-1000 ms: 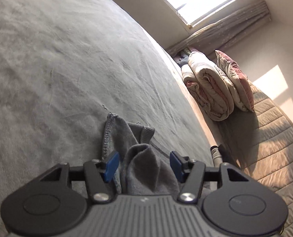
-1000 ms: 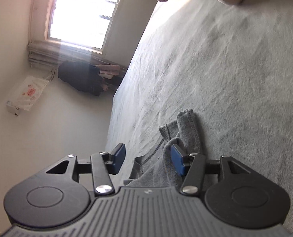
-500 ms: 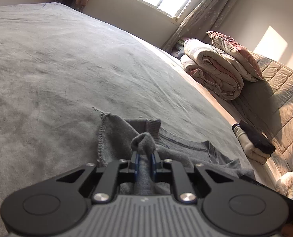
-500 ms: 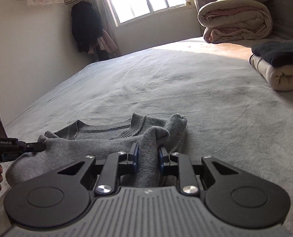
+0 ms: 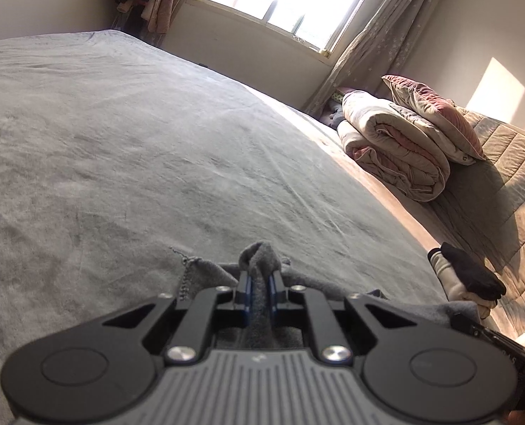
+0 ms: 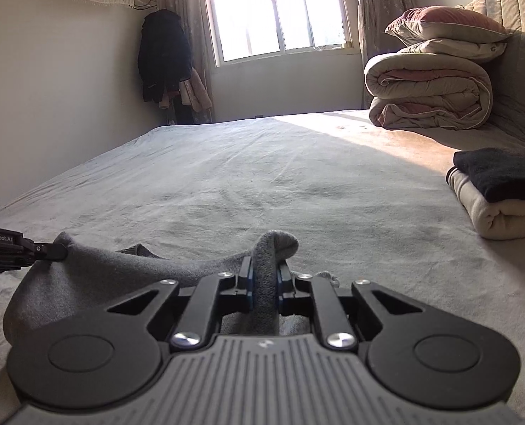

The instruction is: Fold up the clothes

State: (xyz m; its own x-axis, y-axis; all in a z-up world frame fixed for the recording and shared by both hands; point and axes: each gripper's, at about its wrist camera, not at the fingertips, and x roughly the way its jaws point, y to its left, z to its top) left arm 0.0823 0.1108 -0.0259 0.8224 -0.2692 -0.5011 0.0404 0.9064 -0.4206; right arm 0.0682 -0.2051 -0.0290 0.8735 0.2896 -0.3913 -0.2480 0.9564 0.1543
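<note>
A grey sweater [image 6: 96, 272] lies bunched on the grey bed sheet [image 6: 262, 177]. In the right wrist view my right gripper [image 6: 265, 276] has a thick fold of its knit between the blue pads; the jaws are still closing and press on the cloth. At the left edge of that view my left gripper [image 6: 55, 250] pinches another corner of the same sweater, and the cloth hangs between the two. In the left wrist view my left gripper [image 5: 260, 279] is shut on a raised fold of the sweater [image 5: 205, 272].
A folded stack [image 6: 499, 198], black on cream, lies on the bed to the right. Behind it sit a rolled quilt [image 6: 428, 92] with a pillow on top and a padded headboard. Dark clothes [image 6: 163, 56] hang in the far corner beside the window.
Both grippers went from open around the sweater to shut on folds of it. Both views rolled to level, and the pinched cloth rose a little off the sheet.
</note>
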